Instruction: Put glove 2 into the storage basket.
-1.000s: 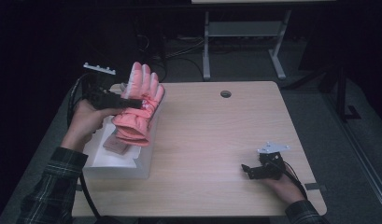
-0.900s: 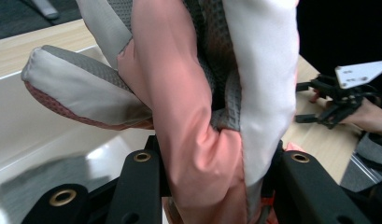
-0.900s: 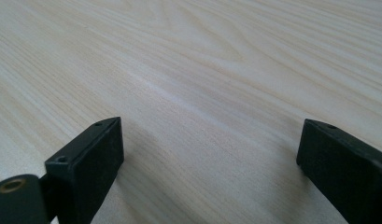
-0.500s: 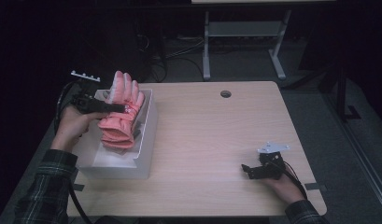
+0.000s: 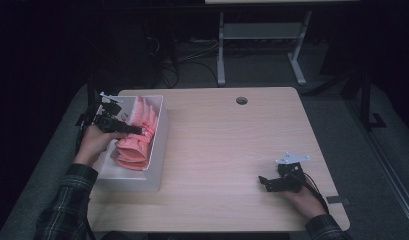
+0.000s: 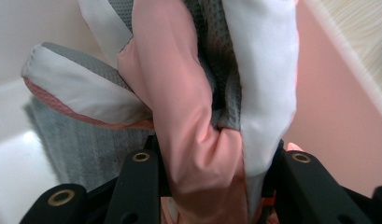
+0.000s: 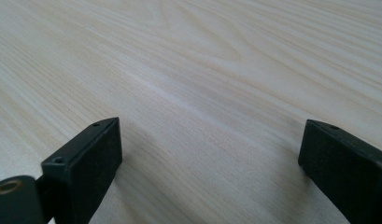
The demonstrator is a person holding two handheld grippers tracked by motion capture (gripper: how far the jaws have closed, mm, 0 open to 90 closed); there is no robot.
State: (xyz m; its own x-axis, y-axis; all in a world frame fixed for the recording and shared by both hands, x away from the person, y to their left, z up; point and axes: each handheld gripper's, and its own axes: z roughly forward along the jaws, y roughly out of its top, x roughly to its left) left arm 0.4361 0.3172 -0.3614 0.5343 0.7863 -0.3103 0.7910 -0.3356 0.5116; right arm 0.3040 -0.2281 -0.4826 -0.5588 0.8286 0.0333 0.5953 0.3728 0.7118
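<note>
Glove (image 5: pixel 137 135) is clamped in left tongs (image 5: pixel 134 130), lying in the white bin (image 5: pixel 159 150) at the table's (image 5: pixel 232 150) left edge. Its cuff end is hidden behind the jaws. Right tongs (image 5: pixel 264 182) are held wide open, empty, on bare table.

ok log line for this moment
left gripper: shut on pink glove | glove: in white bin | right gripper: open, on table

glove (image 5: pixel 137 135) in bin (image 5: pixel 159 150) | bin at table (image 5: pixel 232 150) left edge | right gripper (image 5: pixel 266 182) near right
</note>
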